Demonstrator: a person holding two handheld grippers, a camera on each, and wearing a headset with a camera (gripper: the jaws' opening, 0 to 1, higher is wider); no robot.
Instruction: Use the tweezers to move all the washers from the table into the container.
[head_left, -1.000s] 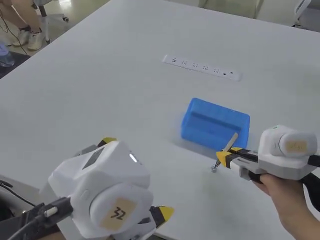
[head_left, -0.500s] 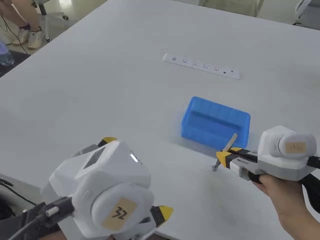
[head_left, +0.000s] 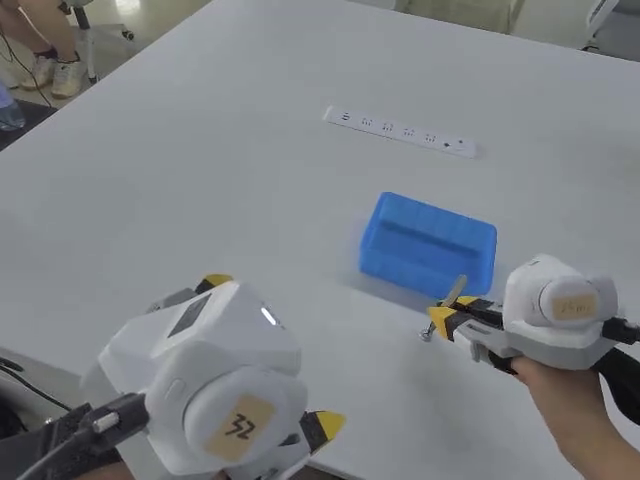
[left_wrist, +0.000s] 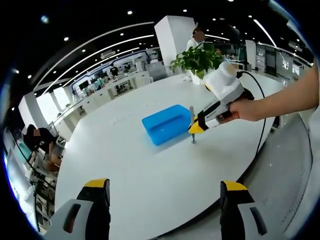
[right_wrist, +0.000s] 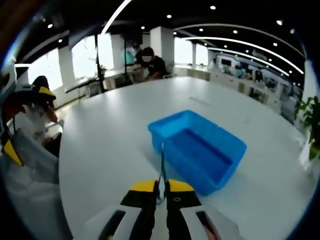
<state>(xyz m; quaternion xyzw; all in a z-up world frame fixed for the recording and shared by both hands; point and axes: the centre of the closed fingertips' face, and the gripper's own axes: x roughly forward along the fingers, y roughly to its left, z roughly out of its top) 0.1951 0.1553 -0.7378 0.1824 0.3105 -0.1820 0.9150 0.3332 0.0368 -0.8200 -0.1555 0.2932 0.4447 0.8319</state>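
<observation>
Since a second ago the right gripper (head_left: 440, 322) has slid a little toward 9 o'clock along the near side of the blue container (head_left: 428, 245), taking the tweezers (head_left: 447, 305) with it. The left gripper (head_left: 271, 353), the container and the power strip (head_left: 400, 132) keep their places on the white table (head_left: 200, 180).

In the right gripper view the jaws are pressed together on the tweezers (right_wrist: 162, 165), whose thin shaft stands out straight ahead of the gripper (right_wrist: 161, 187), toward 12 o'clock. The container (right_wrist: 200, 150) lies just beyond, open side up.

In the head view the tweezers lean. The upper end rises toward 1 o'clock in front of the container's near wall. The lower tip points down toward 7 o'clock and meets the table at 6 o'clock from the container, just outside it. A grey speck (head_left: 428, 334) sits at that tip, too small to tell whether it is a washer. A hand (head_left: 565, 400) grips the right gripper from 5 o'clock.

In the left gripper view the same tweezers (left_wrist: 192, 119) stand nearly upright beside the container (left_wrist: 165, 122), at its 3 o'clock, held by the right gripper (left_wrist: 196, 128).

That view's own gripper (left_wrist: 164, 186) has its jaws spread wide with nothing between them. It hangs over the table edge well apart from the container, at 8 o'clock from it in the head view.
</observation>
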